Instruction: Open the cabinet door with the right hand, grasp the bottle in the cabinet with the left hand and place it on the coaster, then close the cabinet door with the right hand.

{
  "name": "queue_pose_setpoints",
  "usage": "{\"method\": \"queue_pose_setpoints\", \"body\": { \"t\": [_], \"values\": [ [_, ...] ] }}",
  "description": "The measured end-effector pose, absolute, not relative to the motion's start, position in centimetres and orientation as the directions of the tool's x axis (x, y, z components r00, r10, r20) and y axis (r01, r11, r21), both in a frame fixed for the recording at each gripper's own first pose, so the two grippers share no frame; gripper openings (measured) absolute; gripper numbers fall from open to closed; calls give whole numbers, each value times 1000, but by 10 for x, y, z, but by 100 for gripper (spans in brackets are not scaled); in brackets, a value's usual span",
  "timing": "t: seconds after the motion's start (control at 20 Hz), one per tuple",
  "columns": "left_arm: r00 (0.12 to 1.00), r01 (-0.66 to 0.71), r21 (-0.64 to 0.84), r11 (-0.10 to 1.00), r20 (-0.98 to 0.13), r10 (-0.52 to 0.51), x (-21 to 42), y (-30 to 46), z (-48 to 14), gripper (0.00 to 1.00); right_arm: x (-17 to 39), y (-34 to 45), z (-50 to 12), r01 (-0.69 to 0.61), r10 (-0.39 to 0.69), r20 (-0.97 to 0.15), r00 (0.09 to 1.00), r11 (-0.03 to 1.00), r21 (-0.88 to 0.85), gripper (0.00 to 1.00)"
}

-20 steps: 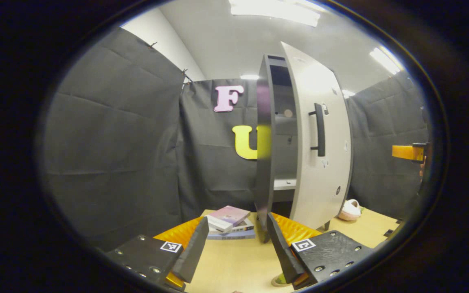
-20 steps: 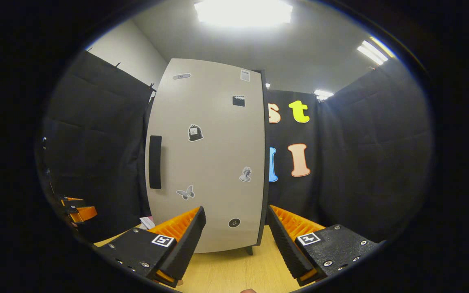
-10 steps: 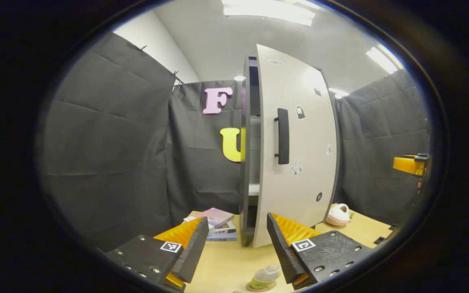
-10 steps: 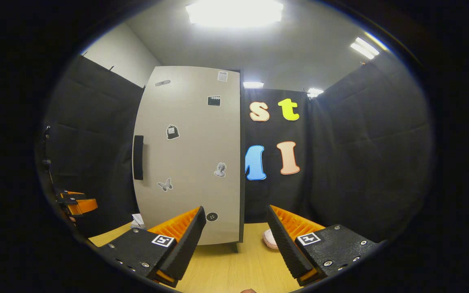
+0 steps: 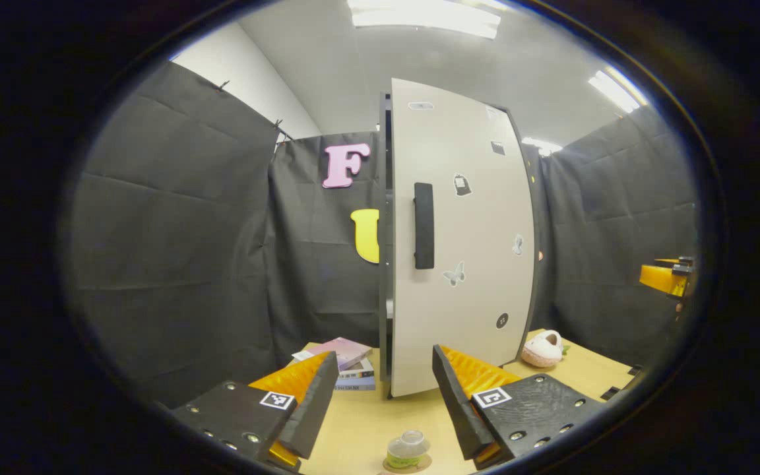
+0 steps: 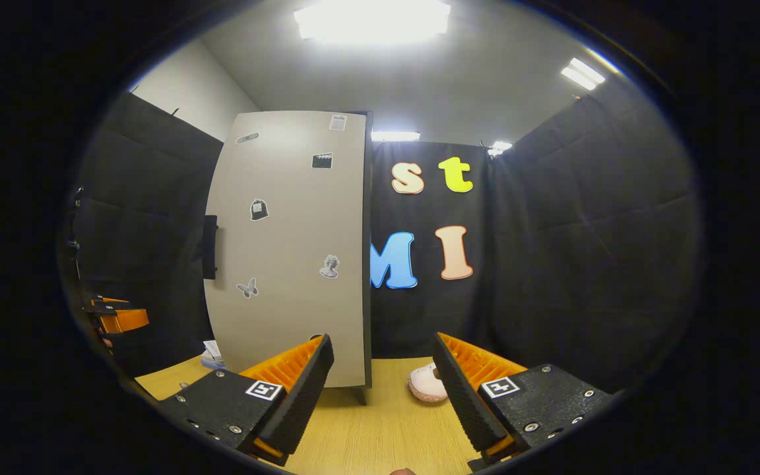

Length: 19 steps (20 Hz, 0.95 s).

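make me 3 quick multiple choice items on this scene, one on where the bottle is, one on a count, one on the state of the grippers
1. Where does the bottle stand?
A. on the coaster on the table
B. on the stack of books
C. inside the cabinet

2. How many handles does the cabinet door carry?
A. none
B. one
C. three

3. How do both grippers' jaws stand?
A. shut on the handle
B. shut on the bottle
C. open, holding nothing

Answers: 1 A, it sits on the round coaster near the left gripper. 2 B, one dark handle. 3 C, a wide bare gap in the left gripper and the right gripper.
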<state>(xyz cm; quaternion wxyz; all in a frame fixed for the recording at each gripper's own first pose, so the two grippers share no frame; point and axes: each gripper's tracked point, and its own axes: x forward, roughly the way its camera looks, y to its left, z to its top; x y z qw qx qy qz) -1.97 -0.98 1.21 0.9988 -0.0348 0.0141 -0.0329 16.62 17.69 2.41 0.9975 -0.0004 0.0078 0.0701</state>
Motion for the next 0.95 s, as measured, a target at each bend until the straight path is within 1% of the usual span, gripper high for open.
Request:
{"method": "queue_pose_setpoints", "body": {
  "t": [0.15,0.2,0.35,0.4,0.55,0.6,0.65,0.75,0.8,0.95],
  "values": [
    [998,56,-66,996,-27,-58,-23,-9,15,86,165,171,22,-134,134,-15,991,991,-2,94],
    [998,54,-62,997,-27,-55,-23,-7,15,82,164,170,22,-133,133,-15,991,991,0,94],
    [998,50,-55,997,-26,-52,-25,-6,17,82,165,170,22,-134,134,-16,991,991,8,94],
    [998,49,-53,997,-25,-50,-24,-5,17,78,165,171,22,-133,133,-16,991,991,6,94],
    [998,49,-55,997,-26,-51,-20,-3,17,78,166,175,23,-136,136,-14,991,991,-6,94],
    [998,50,-55,997,-27,-51,-20,-1,16,86,166,176,24,-137,137,-12,990,990,-7,94],
    [998,50,-56,997,-26,-51,-19,0,17,82,165,178,25,-138,138,-11,990,990,-7,94],
    [998,52,-58,997,-24,-54,-19,1,18,82,166,180,25,-140,139,-9,990,990,-11,94],
    [998,53,-59,997,-22,-54,-18,2,18,86,166,181,26,-139,139,-8,990,990,-13,94],
    [998,54,-59,997,-17,-55,-19,4,21,86,166,183,27,-137,137,-4,991,990,-17,94]
  ]
}}
